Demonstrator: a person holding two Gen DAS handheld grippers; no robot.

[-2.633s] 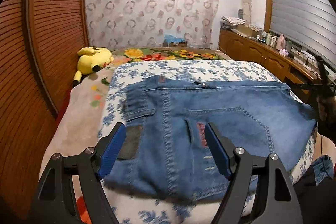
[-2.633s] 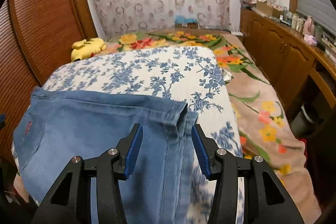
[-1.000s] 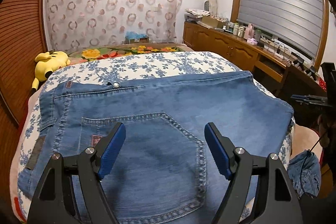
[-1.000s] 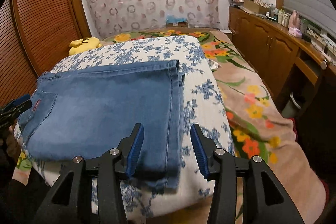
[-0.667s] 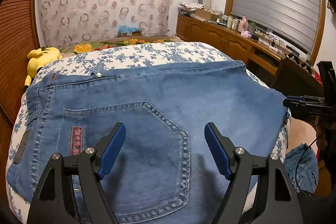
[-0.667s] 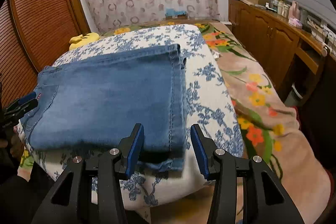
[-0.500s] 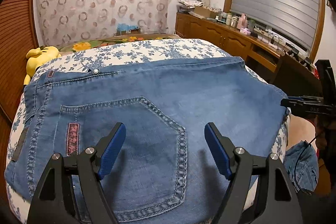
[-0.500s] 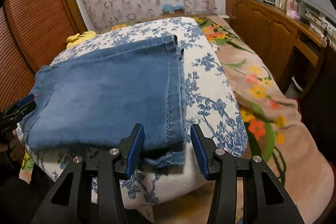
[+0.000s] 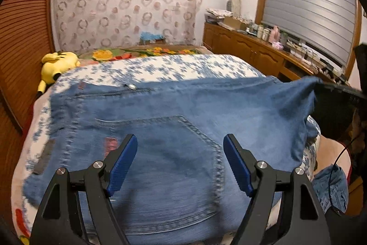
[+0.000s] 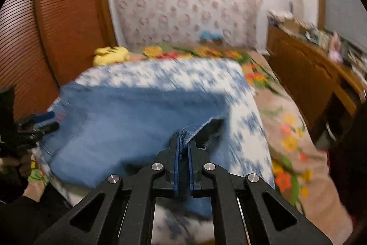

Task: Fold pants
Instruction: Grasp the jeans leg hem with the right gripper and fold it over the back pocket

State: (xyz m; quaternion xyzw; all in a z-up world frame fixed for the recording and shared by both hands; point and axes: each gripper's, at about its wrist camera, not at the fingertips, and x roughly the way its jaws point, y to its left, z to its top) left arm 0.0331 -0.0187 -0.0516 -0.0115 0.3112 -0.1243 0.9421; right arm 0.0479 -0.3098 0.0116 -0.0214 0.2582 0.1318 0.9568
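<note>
The blue denim pants [image 9: 183,130] lie folded across a bed covered with a white, blue-flowered quilt [image 9: 160,68], the waistband with its metal button toward the far side and a back pocket facing up. The right claw [image 10: 182,144] has just been closing, and its blue pads now pinch the hem corner of the pants at the near right side; that corner is drawn up off the quilt into a small peak, with a shadowed gap under the cloth. In the left wrist view the same corner rises at the right edge of the picture, where the fabric runs into a dark shape, the right claw seen from the side, though blur hides its detail. The left claw [image 9: 180,162] stands wide above the back pocket, its blue pads well apart with nothing gripped between them; whether the pads touch the denim cannot be told. Both pictures are smeared by motion, the right one more so. A yellow plush toy [image 9: 58,63] lies near the far left of the bed beside a slatted wooden door [image 10: 57,26]. A flowered blanket [image 10: 291,130] covers the bed to the right of the quilt, and a wooden cabinet [image 9: 259,54] crowded with small bottles runs along the right wall.
</note>
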